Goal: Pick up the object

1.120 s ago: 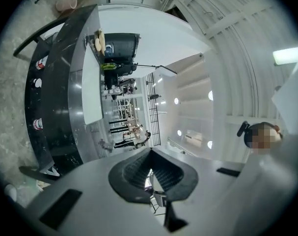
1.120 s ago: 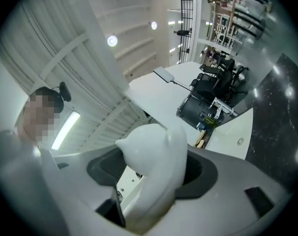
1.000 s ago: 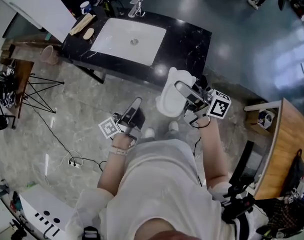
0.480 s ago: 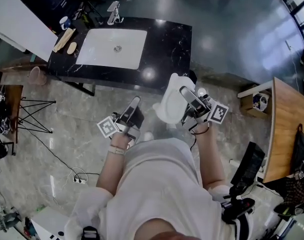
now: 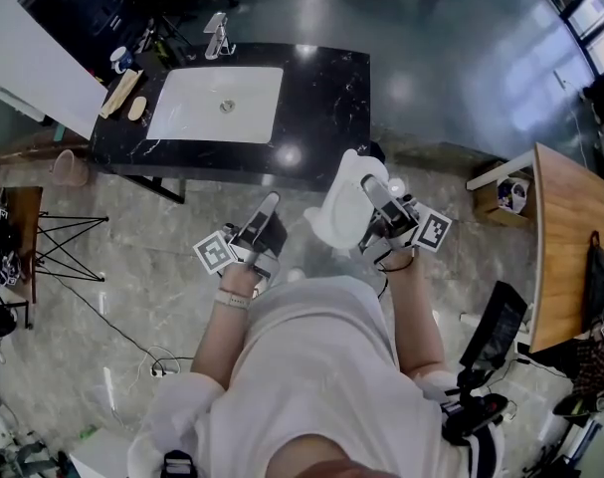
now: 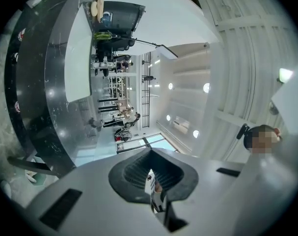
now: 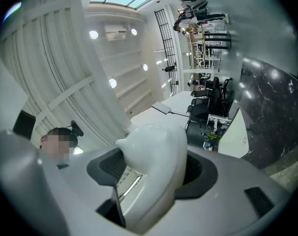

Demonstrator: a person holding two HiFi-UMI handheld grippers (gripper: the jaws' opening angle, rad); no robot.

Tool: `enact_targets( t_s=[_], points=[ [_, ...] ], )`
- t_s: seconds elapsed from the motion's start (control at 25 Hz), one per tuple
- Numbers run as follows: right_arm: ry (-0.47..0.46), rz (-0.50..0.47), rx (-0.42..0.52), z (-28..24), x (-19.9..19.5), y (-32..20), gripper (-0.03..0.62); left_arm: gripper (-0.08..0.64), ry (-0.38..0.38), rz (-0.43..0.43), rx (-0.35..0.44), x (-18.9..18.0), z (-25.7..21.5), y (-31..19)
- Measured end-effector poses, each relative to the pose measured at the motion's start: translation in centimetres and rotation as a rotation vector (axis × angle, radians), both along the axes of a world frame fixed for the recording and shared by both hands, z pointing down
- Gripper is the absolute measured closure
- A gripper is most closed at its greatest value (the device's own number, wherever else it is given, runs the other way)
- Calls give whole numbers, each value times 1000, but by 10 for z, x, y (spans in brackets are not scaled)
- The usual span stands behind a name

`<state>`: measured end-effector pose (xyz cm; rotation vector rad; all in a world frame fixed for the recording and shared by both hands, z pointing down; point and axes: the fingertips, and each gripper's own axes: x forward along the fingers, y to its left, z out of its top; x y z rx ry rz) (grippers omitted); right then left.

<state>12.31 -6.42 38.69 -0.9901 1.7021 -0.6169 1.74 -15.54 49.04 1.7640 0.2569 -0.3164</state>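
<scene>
The sink [image 5: 217,103] lies in the tabletop [image 5: 331,98], the faucet [image 5: 218,36] behind it. Before the tabletop the object [image 5: 339,205] sits in the right gripper [image 5: 373,189], the left gripper [image 5: 270,207] to its left.

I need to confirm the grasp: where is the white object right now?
Head view, right of centre: the white object is clamped by the right gripper between its jaws, held above the floor just short of the black sink counter.

place: open lab-like hall | signs: freestanding black marble counter [image 5: 326,98], white basin [image 5: 214,103], faucet [image 5: 218,36], wooden desk [image 5: 560,237]
</scene>
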Motion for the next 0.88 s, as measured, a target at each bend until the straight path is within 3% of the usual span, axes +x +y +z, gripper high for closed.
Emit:
enact_targets(
  t_s=[0.88],
  points=[
    [-61, 7, -1, 2, 3, 0, 291, 554, 12, 5, -7, 0, -6, 1]
  ],
)
